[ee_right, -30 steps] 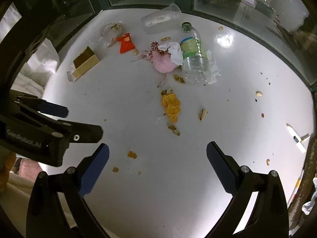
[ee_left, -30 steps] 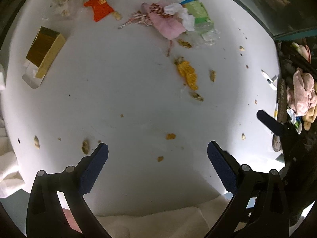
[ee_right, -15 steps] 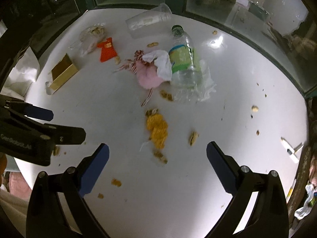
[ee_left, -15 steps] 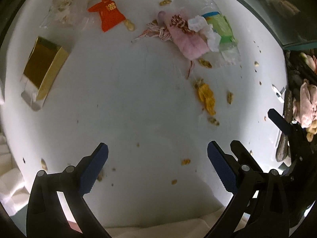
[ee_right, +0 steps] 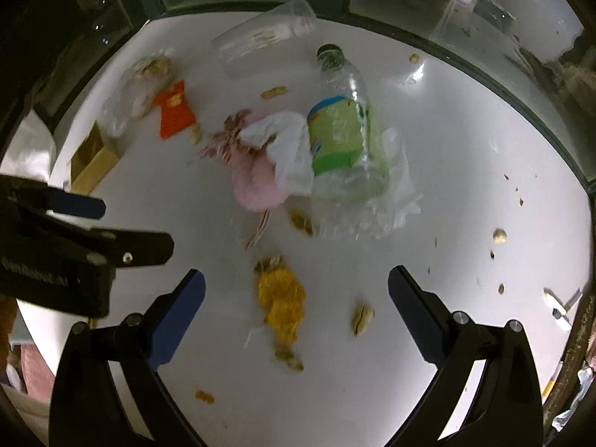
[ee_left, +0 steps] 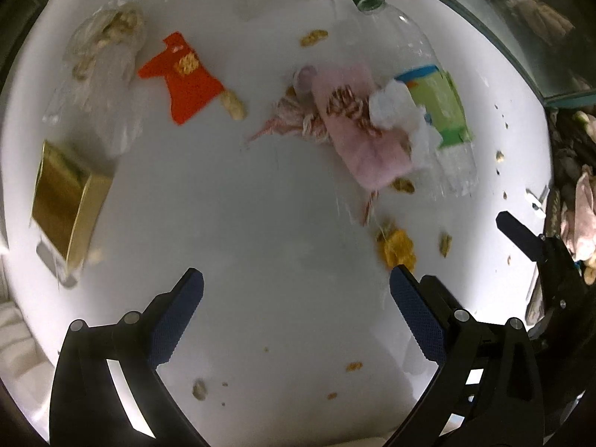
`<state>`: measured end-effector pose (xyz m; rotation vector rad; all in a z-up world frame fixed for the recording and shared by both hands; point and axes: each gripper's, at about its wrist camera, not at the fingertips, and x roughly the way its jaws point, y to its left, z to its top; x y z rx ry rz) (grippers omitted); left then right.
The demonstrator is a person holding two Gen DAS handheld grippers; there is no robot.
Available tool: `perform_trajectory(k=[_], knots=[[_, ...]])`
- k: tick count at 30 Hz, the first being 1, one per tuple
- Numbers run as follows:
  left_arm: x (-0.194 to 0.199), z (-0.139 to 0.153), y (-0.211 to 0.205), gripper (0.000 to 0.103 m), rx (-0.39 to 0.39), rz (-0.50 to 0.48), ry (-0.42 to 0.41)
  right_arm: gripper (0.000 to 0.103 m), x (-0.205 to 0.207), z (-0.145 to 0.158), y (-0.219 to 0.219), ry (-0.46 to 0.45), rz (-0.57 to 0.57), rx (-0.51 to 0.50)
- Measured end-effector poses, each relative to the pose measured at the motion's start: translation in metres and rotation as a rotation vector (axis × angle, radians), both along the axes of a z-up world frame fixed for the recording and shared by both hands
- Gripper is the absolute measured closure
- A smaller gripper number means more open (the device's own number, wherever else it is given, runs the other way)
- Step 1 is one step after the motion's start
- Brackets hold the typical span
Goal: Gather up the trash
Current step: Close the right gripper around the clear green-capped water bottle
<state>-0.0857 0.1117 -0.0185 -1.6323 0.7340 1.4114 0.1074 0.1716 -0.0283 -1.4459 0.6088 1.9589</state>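
Left claw: your left claw (ee_left: 296,290) has its jaws apart, empty, over bare white tabletop (ee_left: 231,201).
Right claw: your right claw (ee_right: 296,290) is also spread and empty, above the orange peel (ee_right: 281,301).
Trash, centre: plastic bottle (ee_right: 342,126) lies on its side, touching a white tissue (ee_right: 287,149) and pink cloth (ee_right: 257,186).
Trash, left: red wrapper (ee_left: 182,78), clear bag (ee_left: 104,74), gold box (ee_left: 63,201).
Trash, far edge: clear cup (ee_right: 264,37) on its side.
Scraps: peanut shells scattered about.
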Motion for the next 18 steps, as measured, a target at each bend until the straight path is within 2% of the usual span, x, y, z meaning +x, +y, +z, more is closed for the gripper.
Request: perform_trajectory(k=[18], knots=[[-0.026,-0.005,0.053,0.006,0.035,0.014,0.003,0.007,-0.021,0.0,0.06,0.071,-0.03,0.036]])
